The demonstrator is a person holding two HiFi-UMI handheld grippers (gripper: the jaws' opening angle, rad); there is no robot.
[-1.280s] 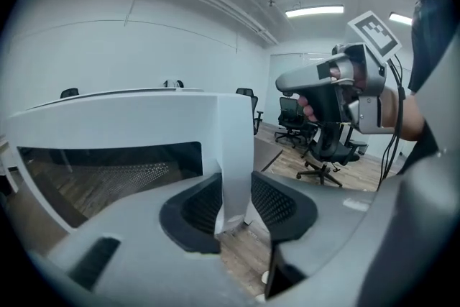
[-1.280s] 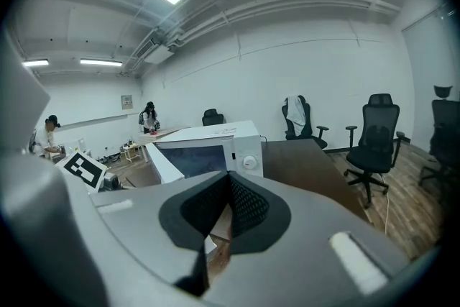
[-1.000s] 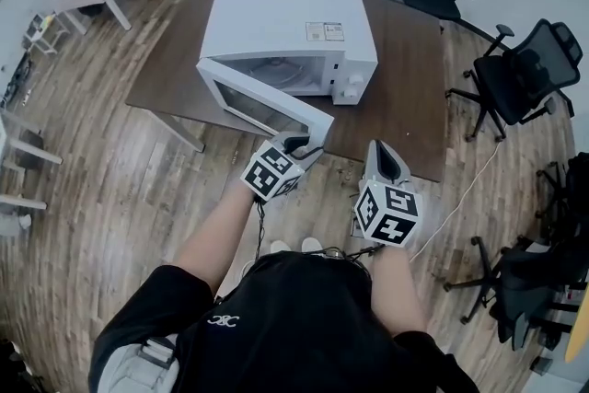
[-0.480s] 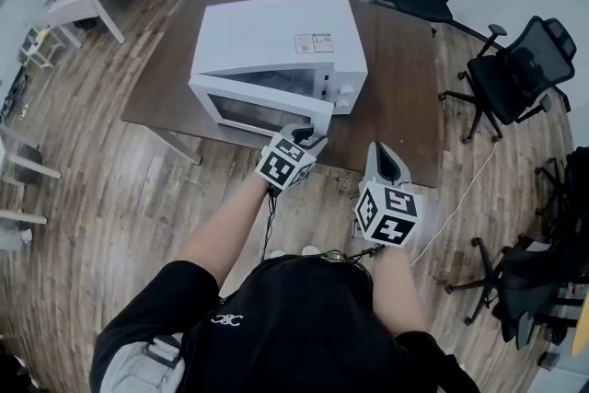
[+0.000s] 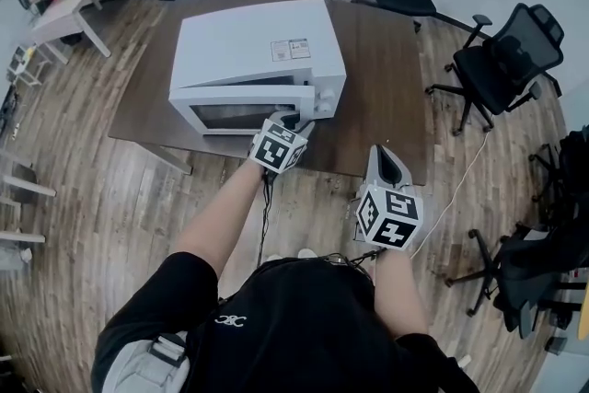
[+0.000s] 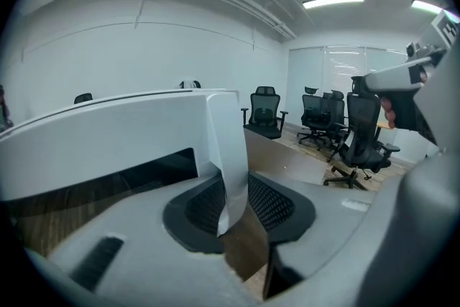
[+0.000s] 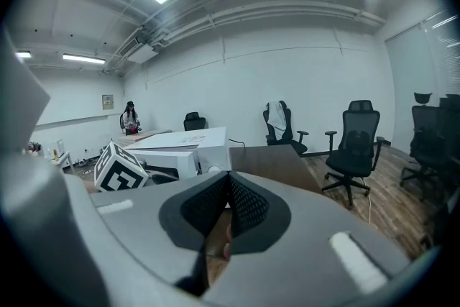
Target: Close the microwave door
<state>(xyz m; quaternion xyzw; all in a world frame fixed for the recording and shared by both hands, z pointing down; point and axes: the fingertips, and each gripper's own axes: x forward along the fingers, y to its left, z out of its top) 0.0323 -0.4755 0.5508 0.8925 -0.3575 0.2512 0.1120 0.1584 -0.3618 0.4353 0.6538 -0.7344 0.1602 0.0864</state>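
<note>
On the one brown table stands one white microwave

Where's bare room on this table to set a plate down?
The widest bare patch of table lies right of the microwave, out to the table's right edge. A narrower strip runs left of it. The front is crowded: the left gripper, jaws closing, has the door edge between them.
</note>
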